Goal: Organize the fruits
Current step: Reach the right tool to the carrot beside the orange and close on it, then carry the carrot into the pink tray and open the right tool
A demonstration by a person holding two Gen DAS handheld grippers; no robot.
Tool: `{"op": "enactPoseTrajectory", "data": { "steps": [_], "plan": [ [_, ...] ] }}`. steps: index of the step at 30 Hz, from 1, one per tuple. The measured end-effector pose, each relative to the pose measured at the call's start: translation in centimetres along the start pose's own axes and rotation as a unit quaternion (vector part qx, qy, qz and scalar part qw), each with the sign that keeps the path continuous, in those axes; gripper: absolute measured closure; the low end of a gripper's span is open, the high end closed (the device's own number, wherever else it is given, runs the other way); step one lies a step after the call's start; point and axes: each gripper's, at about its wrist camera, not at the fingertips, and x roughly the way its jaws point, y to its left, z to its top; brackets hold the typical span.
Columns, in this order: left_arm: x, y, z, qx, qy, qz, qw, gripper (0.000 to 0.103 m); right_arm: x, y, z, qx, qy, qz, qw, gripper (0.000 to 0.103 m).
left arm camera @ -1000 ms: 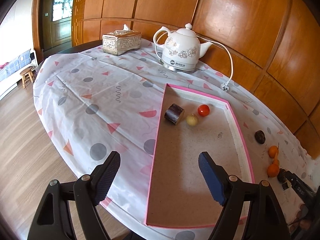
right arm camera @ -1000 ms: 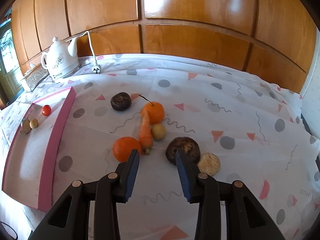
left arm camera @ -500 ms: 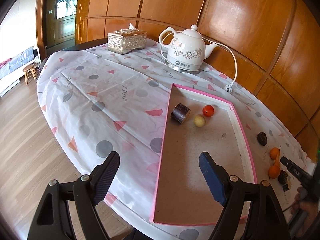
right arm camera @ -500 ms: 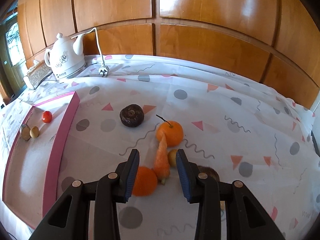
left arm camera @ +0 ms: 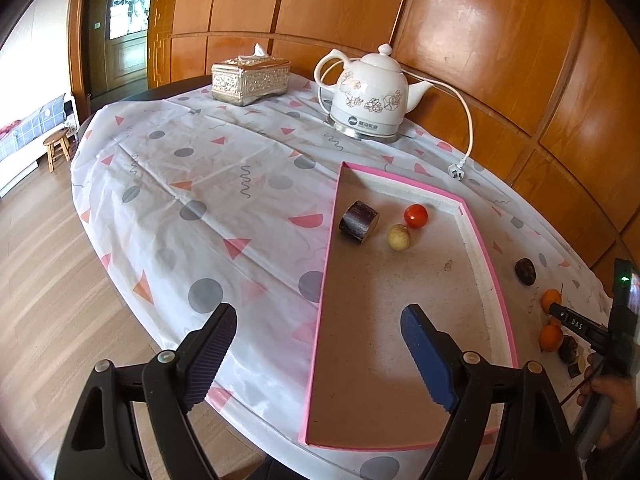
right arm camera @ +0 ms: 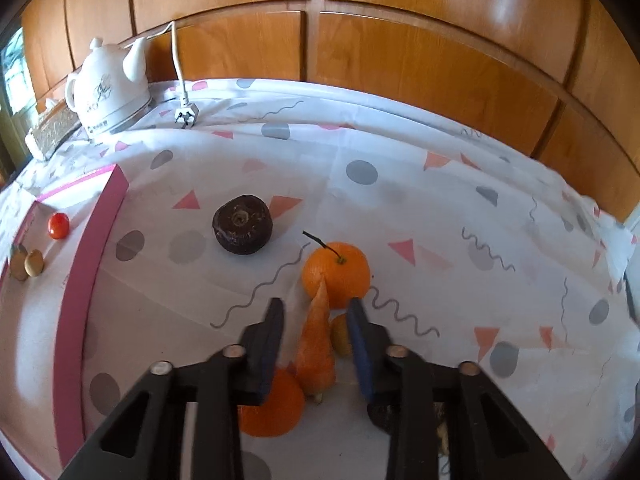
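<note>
1. Pink-rimmed tray (left arm camera: 486,256) sits on the spotted tablecloth (left arm camera: 208,184). Inside it are a red tomato (left arm camera: 416,215), a pale round fruit (left arm camera: 399,237) and a dark cut chunk (left arm camera: 359,222), all up at the far end.
2. My left gripper (left arm camera: 320,344) hangs over the tray's near edge, jaws spread wide, nothing in them.
3. My right gripper (right arm camera: 316,334) has its jaws parted around the carrot (right arm camera: 317,344), fingers either side; can't tell if they're touching it.
4. An orange with a stem (right arm camera: 336,274) sits at the carrot's tip, another orange (right arm camera: 272,408) is under the left finger, and a dark round fruit (right arm camera: 243,230) lies nearer the tray.
5. Writing: the white kettle (left arm camera: 370,98) has a logo badge I can't read, and the right gripper's finger reads "DAS" in the left view.
</note>
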Motion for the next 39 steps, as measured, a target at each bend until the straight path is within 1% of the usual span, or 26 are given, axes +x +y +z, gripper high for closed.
{"op": "enactPoseTrajectory", "data": {
  "steps": [1, 2, 8, 13, 18, 23, 28, 32, 35, 39],
  "plan": [
    [0.1, 0.0, 0.0, -0.001, 0.001, 0.0, 1.0, 0.018, 0.0, 0.1, 0.1, -0.006, 0.001, 0.0, 1.0, 0.084],
    [0.1, 0.0, 0.0, -0.001, 0.002, -0.001, 1.0, 0.018, 0.0, 0.0, 0.2, -0.008, 0.004, 0.004, 1.0, 0.091],
    [0.3, -0.2, 0.0, 0.001, 0.004, -0.004, 1.0, 0.018, -2.0, -0.1, -0.3, -0.013, -0.016, 0.017, 1.0, 0.092],
    [0.4, 0.2, -0.1, -0.009, 0.009, -0.003, 0.9999, 0.018, -4.6, -0.7, -0.2, 0.0, -0.048, 0.029, 0.998, 0.093],
    [0.3, 0.4, -0.1, -0.014, 0.009, -0.003, 0.9999, 0.018, -6.9, -0.2, 0.5, -0.002, -0.076, 0.054, 0.996, 0.093],
    [0.1, 0.7, -0.1, -0.02, 0.005, -0.001, 0.9998, 0.017, -8.9, 1.2, 0.8, -0.008, -0.092, 0.086, 0.992, 0.093],
    [0.0, 1.0, -0.1, -0.026, 0.007, 0.0, 0.9996, 0.017, -10.1, 3.7, 0.9, -0.019, -0.091, 0.15, 0.984, 0.093],
    [-0.2, 1.0, -0.1, -0.026, 0.004, -0.002, 0.9997, 0.017, -10.0, 7.3, 0.5, -0.042, -0.075, 0.195, 0.977, 0.093],
    [-0.2, 1.2, -0.1, -0.029, 0.004, -0.001, 0.9996, 0.017, -9.8, 10.0, 0.3, -0.062, -0.064, 0.218, 0.972, 0.093],
    [-0.1, 1.4, -0.1, -0.034, 0.004, 0.0, 0.9994, 0.017, -9.5, 13.2, 0.2, -0.086, -0.054, 0.234, 0.967, 0.092]
  ]
}}
